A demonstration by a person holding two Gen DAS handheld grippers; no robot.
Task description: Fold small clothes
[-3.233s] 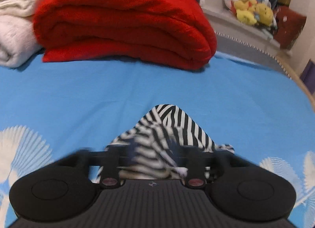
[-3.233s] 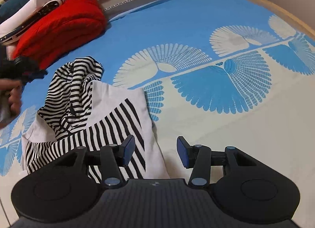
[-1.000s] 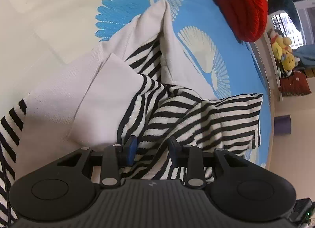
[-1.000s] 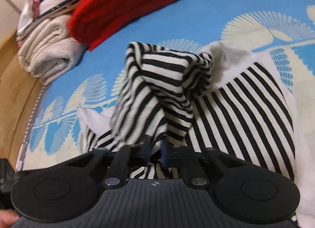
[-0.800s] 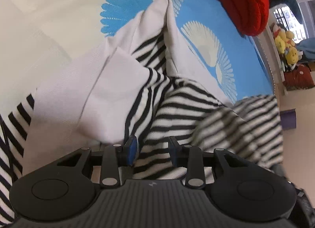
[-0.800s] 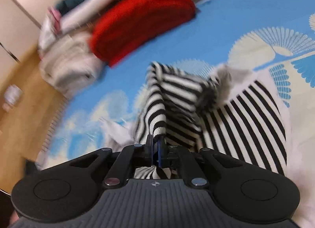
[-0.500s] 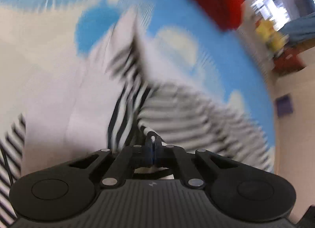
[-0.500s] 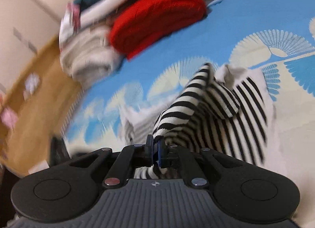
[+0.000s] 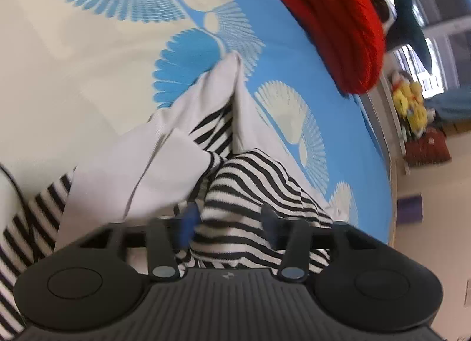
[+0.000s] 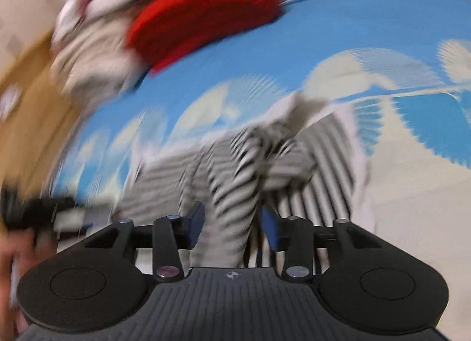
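Two grippers over one striped garment [image 9: 253,182] on a blue-and-cream fan-print bedsheet [image 9: 97,55]. Left gripper [image 9: 228,220]: jaws just opened, standing apart, a black-and-white striped fold rising between them, pads not pressing on it. Right gripper [image 10: 232,223]: jaws likewise just opened, apart, a blurred striped ridge of the same garment [image 10: 235,173] between them, no visible clamp. Garment near, crumpled, white panels folded over striped parts, one white corner pointing far across the sheet.

Far on the bed: a folded red blanket [image 9: 332,17], well apart from the garment; beside it in the right wrist view pale folded towels [image 10: 94,55], heavily smeared by motion. Nothing between grippers and cloth.

Beyond the bed edge in the left wrist view only: yellow plush toys [image 9: 410,102] on a ledge, a bright window, a pale wall. In the right wrist view only: wooden floor [image 10: 32,123] at far left, plus a dark blurred shape and part of a hand [image 10: 14,252] at near left, too smeared to tell more.
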